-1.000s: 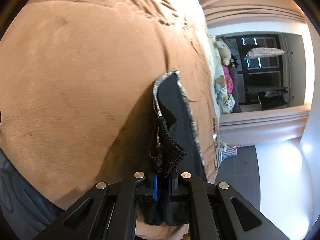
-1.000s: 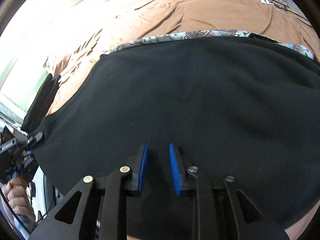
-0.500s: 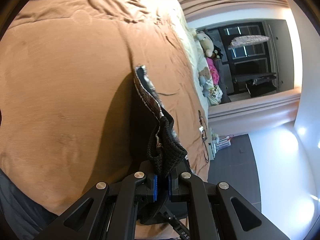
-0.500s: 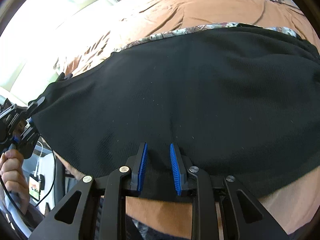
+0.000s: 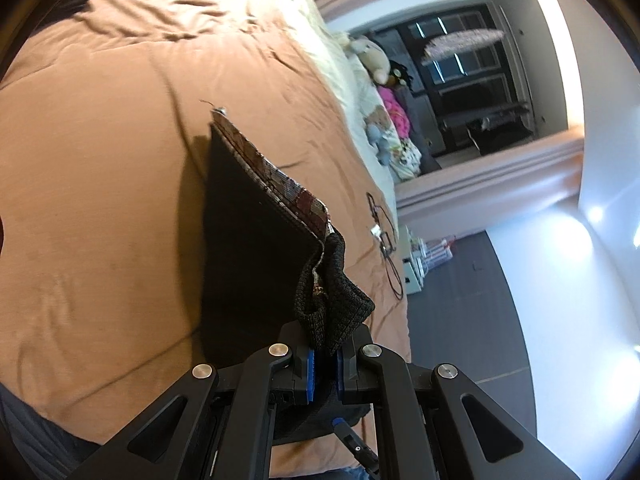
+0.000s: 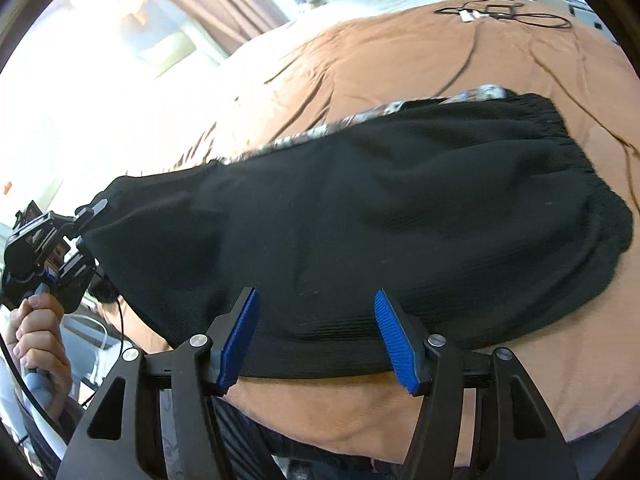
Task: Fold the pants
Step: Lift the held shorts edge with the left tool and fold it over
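Your right tongs [image 6: 316,336] have just been opening: the blue pads, close together over the black cloth half a second back, now stand wide apart, and the near edge of the pants [image 6: 360,216] lies between them without either pad pressing on it. So that side is let go. Your left tongs [image 5: 323,368] stay clamped tight on a bunched corner of the knit cuff [image 5: 340,304]; in the right view they hold the far left end of the pants up off the bed [image 6: 400,60], your hand [image 6: 36,332] on the grip below them. The pants now lie mostly on the brown cover, doubled over, a strip of patterned lining [image 5: 276,184] showing along the far edge and the ribbed waistband at the right end. Compared with a second ago more bed shows under the near edge, and the whole garment sits further from the right camera. Judgement: one fold is laid on the right; the left end is not yet down, and the cloth sags unevenly toward it, so it may drag the fold askew when it drops.
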